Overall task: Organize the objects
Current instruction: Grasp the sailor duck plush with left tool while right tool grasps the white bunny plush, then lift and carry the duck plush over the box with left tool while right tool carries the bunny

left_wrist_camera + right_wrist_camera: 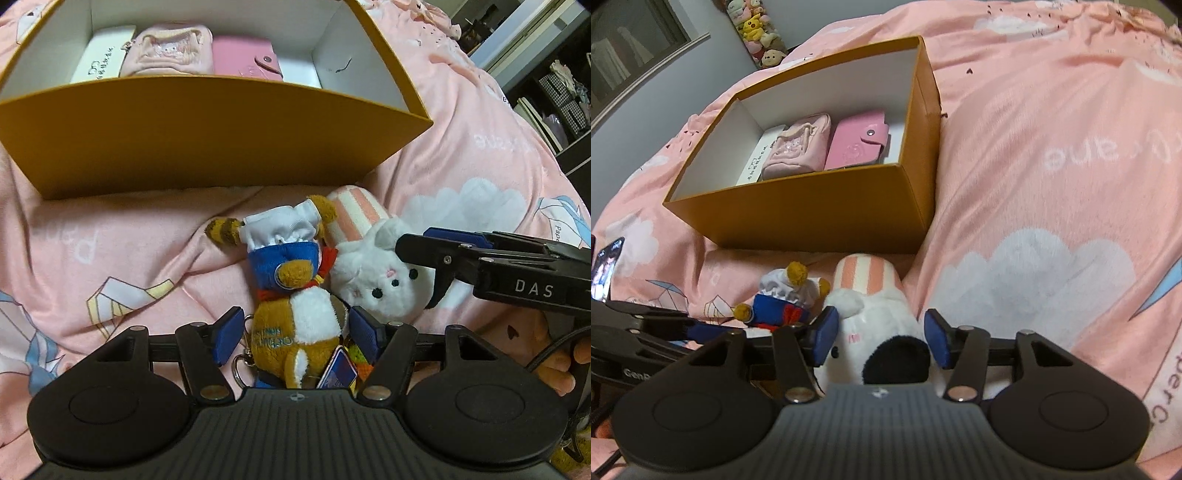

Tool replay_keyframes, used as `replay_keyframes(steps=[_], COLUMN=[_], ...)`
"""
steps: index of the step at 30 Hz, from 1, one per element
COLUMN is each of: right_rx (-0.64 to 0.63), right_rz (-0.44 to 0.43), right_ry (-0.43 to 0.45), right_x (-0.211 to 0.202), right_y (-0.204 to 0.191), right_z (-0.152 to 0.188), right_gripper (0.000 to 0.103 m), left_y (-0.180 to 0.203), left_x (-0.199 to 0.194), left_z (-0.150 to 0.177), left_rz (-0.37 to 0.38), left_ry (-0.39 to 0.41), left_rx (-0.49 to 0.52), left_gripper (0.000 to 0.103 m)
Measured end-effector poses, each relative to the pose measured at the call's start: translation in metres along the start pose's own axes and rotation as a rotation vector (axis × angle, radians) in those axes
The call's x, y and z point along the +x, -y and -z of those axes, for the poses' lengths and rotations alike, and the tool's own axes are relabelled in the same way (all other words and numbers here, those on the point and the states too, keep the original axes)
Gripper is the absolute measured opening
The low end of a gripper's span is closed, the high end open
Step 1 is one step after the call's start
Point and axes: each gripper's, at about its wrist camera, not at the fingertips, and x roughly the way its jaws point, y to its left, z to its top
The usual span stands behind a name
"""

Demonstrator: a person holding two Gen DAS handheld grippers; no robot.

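Observation:
A brown plush keychain animal in blue and white clothes lies on the pink bedspread, its head between the blue pads of my left gripper, whose jaws stand open around it. Beside it lies a white plush cat with a pink-striped body. My right gripper is open around the white cat, pads either side of its head; the brown plush lies to its left. The orange box stands behind the toys.
The box holds a white case, a pale pink pouch and a pink wallet. A phone lies at the left. Shelves and stuffed toys stand beyond the bed.

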Motion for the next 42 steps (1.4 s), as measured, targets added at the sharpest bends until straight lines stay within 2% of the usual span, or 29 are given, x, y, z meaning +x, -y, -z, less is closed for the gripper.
replay_keyframes(steps=[9,11,17,21,23,26,29,36,42], right_rx=[0.009,-0.002,-0.013,0.014,0.018,0.001,-0.012,-0.036,-0.026], right_rz=[-0.051,-0.056,-0.056,-0.078,-0.083,-0.071,-0.063,-0.046,-0.061], right_ry=[-0.028,-0.034,-0.048,-0.058,-0.063,-0.068,-0.066,-0.044,-0.010], right_x=[0.006,0.006,0.009,0.015,0.019,0.021,0.021,0.007,-0.014], right_y=[0.003,0.001,0.001,0.007,0.007,0.003,0.000,-0.008,-0.011], right_z=[-0.002,-0.003,-0.001,-0.001,0.000,0.001,0.003,0.003,-0.005], right_gripper=[0.058,0.058,0.059,0.061,0.062,0.062,0.059,0.052,0.050], left_y=[-0.001,0.002,0.008,0.013,0.016,0.017,0.015,0.009,-0.010], left_x=[0.013,0.015,0.018,0.010,0.004,-0.001,0.001,-0.012,-0.043], left_z=[-0.002,-0.001,0.001,0.003,0.005,0.005,0.004,0.005,0.003], left_rz=[0.016,0.012,-0.014,-0.070,-0.109,-0.120,-0.091,-0.041,0.090], left_ry=[-0.020,-0.025,-0.032,-0.014,0.002,0.017,0.004,0.046,0.121], left_rx=[0.003,0.024,0.059,0.081,0.094,0.097,0.090,0.052,-0.058], left_gripper=[0.076,0.071,0.068,0.070,0.075,0.073,0.064,0.058,0.058])
